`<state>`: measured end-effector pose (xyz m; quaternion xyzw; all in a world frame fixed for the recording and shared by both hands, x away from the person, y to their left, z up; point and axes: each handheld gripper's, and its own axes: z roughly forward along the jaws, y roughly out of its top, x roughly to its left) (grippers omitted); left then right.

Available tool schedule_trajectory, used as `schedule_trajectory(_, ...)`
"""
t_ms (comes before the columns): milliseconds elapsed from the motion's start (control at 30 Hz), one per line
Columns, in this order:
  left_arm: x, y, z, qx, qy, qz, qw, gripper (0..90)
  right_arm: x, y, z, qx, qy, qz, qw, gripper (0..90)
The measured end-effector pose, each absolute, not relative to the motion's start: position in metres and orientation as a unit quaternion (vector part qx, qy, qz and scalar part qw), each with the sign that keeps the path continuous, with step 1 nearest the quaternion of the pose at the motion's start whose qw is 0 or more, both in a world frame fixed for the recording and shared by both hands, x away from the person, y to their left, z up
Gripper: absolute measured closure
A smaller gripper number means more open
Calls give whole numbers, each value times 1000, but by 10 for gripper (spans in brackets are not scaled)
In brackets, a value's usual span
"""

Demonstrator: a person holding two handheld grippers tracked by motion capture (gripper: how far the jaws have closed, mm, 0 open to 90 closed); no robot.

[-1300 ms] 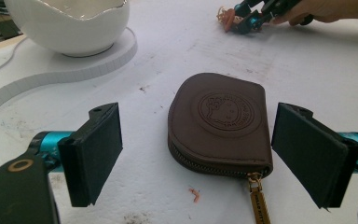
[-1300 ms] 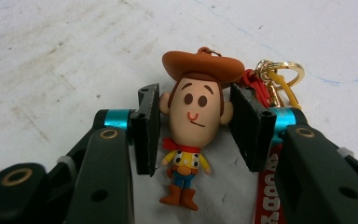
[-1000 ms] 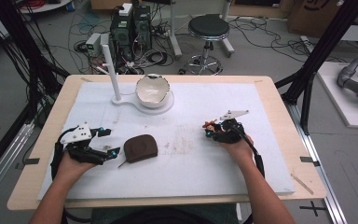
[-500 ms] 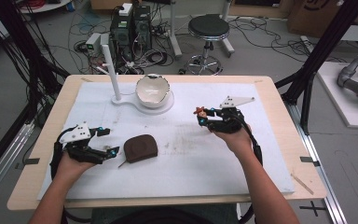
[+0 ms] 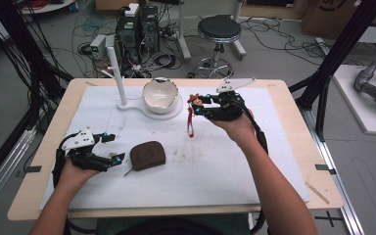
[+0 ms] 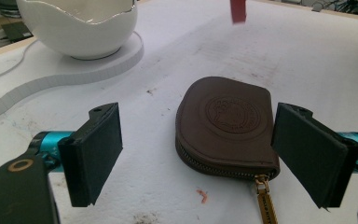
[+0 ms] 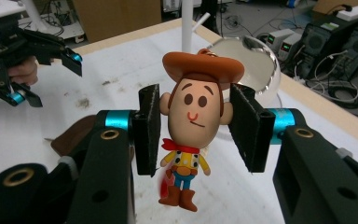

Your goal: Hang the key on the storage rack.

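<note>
Pinching a cowboy figure (image 7: 191,123) by its head between both pads, the right gripper (image 5: 199,105) hangs raised over the white surface (image 5: 235,161), near the white bowl (image 5: 160,94) on its stand. A red strap (image 5: 191,122) dangles below the figure. The left gripper (image 5: 113,148) rests low at the surface's left side with its jaws spread wide, pointing at a brown zip pouch (image 6: 230,130) that lies flat just beyond the pads, untouched.
</note>
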<state>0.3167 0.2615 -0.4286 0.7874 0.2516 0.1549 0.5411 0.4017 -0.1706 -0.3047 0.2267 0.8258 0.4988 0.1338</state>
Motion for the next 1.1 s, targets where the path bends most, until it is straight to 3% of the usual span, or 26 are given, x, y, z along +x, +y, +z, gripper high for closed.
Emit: schedule_trajectory(1100, 318, 264, -429, 784, 255, 154, 545, 164, 464, -59, -225, 102, 855, 500, 91, 563)
